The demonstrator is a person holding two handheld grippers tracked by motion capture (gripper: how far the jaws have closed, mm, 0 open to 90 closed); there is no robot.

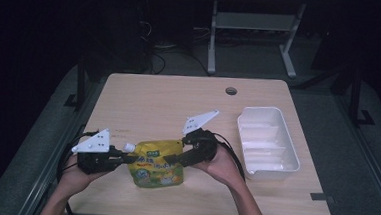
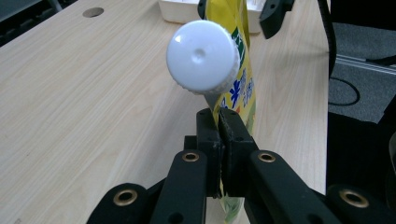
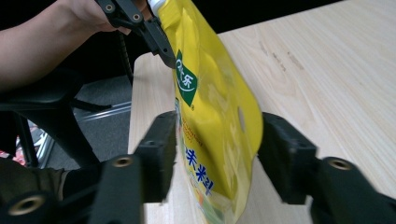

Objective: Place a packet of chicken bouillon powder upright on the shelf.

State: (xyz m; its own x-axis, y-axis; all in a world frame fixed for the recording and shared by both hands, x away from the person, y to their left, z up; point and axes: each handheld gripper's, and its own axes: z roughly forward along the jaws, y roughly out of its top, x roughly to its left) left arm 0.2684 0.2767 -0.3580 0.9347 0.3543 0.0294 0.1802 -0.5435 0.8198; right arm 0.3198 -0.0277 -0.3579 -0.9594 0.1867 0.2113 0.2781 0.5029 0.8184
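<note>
Left gripper view: the left gripper (image 2: 219, 122) has its jaws clamped on the yellow pouch (image 2: 238, 74) just below its white cap (image 2: 203, 56), above the wooden surface (image 2: 93, 102). The right gripper (image 3: 217, 154) straddles the pouch, jaws apart.

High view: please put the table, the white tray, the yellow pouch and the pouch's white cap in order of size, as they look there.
1. Table
2. White tray
3. Yellow pouch, though the grippers cover part of it, so the gap to the tray is a little unsure
4. White cap
</note>
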